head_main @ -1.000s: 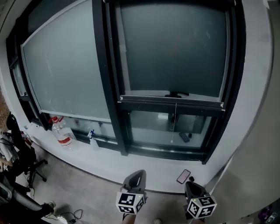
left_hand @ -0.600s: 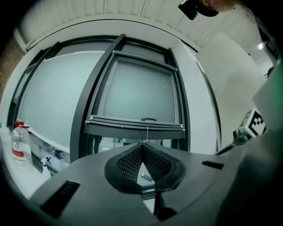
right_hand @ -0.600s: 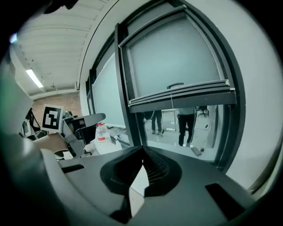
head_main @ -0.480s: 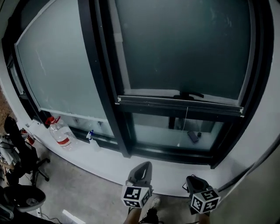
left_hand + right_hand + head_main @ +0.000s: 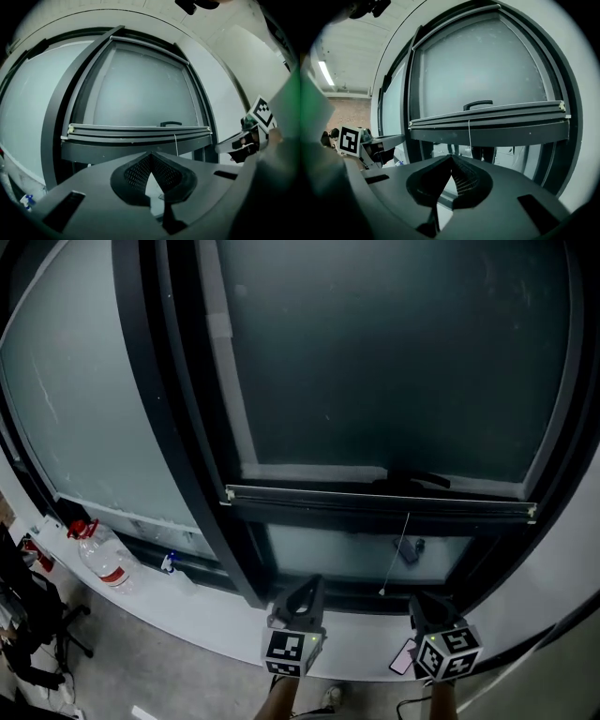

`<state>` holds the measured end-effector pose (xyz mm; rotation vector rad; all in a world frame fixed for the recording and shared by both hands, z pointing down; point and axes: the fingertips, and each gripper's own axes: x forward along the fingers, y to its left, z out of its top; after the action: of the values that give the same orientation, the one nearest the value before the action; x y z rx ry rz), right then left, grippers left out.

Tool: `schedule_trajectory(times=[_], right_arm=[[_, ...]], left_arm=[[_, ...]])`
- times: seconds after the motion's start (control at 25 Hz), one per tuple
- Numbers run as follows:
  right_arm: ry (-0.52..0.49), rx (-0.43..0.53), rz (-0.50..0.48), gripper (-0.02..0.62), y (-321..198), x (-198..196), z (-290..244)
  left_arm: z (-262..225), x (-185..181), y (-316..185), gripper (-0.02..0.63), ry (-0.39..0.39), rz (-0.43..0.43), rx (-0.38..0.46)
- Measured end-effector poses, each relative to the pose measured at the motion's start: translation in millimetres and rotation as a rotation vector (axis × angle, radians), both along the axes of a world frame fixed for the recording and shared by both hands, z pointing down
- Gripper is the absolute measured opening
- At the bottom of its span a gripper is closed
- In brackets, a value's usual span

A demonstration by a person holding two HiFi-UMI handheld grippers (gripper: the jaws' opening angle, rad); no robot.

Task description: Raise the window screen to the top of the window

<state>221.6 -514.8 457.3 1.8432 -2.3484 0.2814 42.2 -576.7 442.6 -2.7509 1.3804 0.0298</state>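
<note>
The dark mesh window screen (image 5: 375, 362) hangs in the right-hand bay of the black-framed window (image 5: 164, 427). Its grey metal bottom rail (image 5: 375, 502) sits low, with only a strip of clear glass beneath it, so nearly the whole lift is left to do. The left gripper (image 5: 302, 592) and the right gripper (image 5: 427, 603) are both below the rail and near it but touching nothing. Each has its jaws pressed together and empty, as the 2 gripper views show plainly. This looks like the reach towards the rail, and to do it well I would bring 1 gripper, probably the right, to the small black curved handle (image 5: 417, 479) on top of the rail and part its jaws before it arrives. The other gripper should go under the rail further left, so the push goes up evenly and the screen does not skew in its side tracks. The thin white pull cord (image 5: 401, 549) dangling from the rail is best kept out of the jaws. The head view alone shows the pale grey sill (image 5: 225, 610), where a clear plastic bottle with a red cap (image 5: 98, 559) stands well to the left and a pink phone (image 5: 403, 657) lies by the right gripper. The left gripper view alone shows the rail's stacked ridges nearly level, with the handle sitting right of centre above them. The right gripper view is the only 1 to reveal a lit ceiling and brick wall behind.
</note>
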Motion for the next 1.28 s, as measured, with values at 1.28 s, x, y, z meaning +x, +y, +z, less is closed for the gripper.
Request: schedule_trajectory(times=[1.28], right_arm=[[1.262,-0.070,-0.341,0.074,-128.7,102.2,-54.6]], left_arm=[[-29.4,50.6,-134.9,0.120,-1.154,0.152,0.242]])
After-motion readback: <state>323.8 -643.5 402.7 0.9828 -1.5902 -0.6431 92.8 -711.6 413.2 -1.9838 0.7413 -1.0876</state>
